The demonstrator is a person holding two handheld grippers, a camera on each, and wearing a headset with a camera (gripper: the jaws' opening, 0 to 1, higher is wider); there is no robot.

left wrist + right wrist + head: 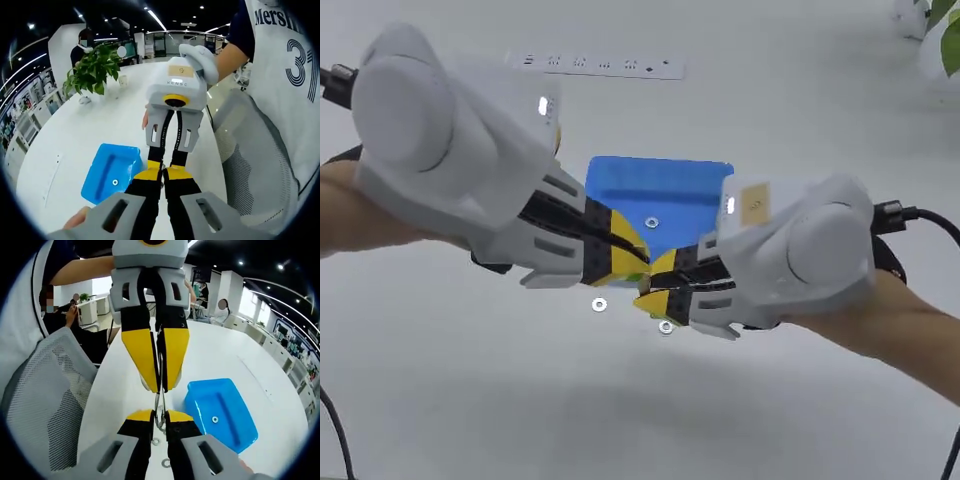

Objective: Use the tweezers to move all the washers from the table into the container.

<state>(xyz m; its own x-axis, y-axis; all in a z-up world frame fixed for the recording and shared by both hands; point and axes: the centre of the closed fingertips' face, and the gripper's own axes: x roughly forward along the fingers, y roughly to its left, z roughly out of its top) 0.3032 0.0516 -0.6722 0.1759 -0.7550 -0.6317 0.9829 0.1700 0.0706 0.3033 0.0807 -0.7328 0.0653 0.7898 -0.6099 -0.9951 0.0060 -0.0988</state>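
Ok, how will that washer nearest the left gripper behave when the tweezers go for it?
The washer looks thin and lies flat on the smooth table, so it will probably skid rather than lift. Small and metallic, it's likely light but slippery in the tweezers. Dropped on edge, it might roll.

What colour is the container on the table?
The container is bright blue, clearest in the right gripper view.

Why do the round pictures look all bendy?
Left gripper view: the fisheye lens bows the table and ceiling lights. Right gripper view: same bowing, tweezers sharp. Head view: straight, slightly soft, faint shadow low on the table.
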